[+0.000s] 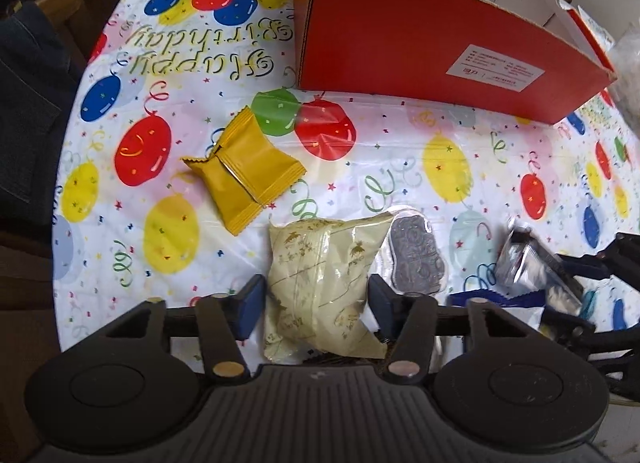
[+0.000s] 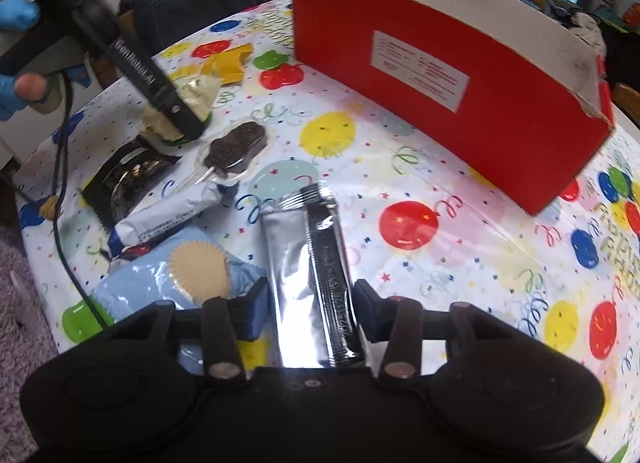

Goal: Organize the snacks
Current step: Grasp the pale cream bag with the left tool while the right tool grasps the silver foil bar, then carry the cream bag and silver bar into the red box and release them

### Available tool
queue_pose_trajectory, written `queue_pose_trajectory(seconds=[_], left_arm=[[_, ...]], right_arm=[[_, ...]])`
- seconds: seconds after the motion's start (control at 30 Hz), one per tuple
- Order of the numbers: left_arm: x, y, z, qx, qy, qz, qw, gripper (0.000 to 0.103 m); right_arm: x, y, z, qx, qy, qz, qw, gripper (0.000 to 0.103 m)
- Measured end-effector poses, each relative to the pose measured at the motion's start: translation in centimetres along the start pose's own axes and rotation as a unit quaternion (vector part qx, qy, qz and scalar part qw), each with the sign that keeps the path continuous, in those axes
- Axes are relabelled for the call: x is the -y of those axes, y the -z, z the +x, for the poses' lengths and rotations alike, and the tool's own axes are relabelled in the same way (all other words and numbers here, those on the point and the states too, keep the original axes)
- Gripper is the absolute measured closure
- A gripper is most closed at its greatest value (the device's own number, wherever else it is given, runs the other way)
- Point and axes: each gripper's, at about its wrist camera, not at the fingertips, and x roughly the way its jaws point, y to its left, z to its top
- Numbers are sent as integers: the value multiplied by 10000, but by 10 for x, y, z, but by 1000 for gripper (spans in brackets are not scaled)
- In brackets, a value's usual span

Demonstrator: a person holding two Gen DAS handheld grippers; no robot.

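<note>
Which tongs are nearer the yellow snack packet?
Left. The left tongs straddle a cream packet right beside the yellow packet; the right tongs, holding a silver packet, are across the snack pile.

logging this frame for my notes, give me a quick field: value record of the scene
surface: table with balloon birthday tablecloth
container: red box, open top, contents not visible
left gripper: fingers either side of the cream packet
right gripper: fingers at the sides of the silver packet
loose snacks: yellow packet, chocolate lollipop, black packet, white tube packet, blue packet
</note>
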Motion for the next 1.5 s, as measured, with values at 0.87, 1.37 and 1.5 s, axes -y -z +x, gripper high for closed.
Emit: queue_pose_trajectory(seconds=[0.87,1.37,1.5], left_arm=[[-17,6,-54,527,219,-99,9983,61],[17,-26,-118,1176,330,478,9914,61],[29,-45,-129,1295,326,592,9893,61]], right_arm=[[1,-9,-72,1134,1016,2743,9495,62],[-7,-57,-112,1562,1314,2766,9390,62],[7,-74,-118,1626,1379,2689,9393,62]])
